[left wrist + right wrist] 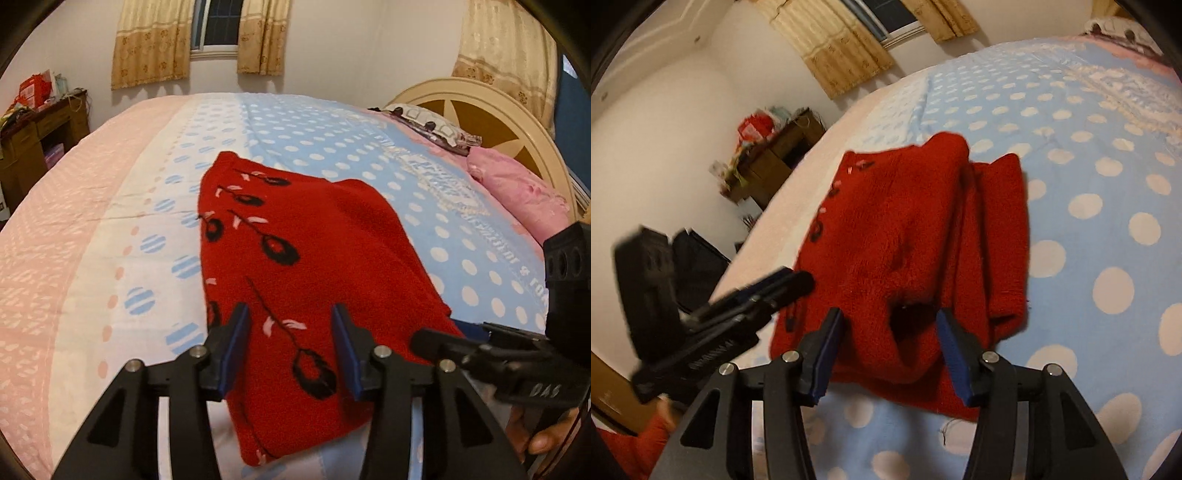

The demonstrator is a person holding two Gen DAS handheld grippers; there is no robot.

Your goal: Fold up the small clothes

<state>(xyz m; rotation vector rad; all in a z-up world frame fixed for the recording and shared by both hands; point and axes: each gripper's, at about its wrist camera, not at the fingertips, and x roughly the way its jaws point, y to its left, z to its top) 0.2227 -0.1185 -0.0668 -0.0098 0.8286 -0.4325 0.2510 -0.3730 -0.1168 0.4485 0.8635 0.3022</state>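
The left gripper (291, 347) has its jaws partly open, blue pads standing either side of the near edge of a red knitted garment (295, 258) without pressing on it; it holds nothing. The right gripper (890, 350) is likewise partly open and empty, its jaws hovering just above the garment's near edge, beside a dark hole or opening in the knit.

The garment, red with black and pink flower motifs, lies folded lengthwise on the bed (110, 221), over a blue and white polka-dot cover. From the right wrist view, the folded layers look loose and bunched along one side, not lying flat.

Beyond are a pink pillow (517, 192), a cream headboard (480, 107), curtains and a cluttered wooden desk (37, 133).

Risks, as a judgement: with both jaws released, the thick knit may spring open and undo the fold. A fresh grip could catch only the top layer, or snag the hole, dragging the pile askew. The two grippers sit close together and could collide.
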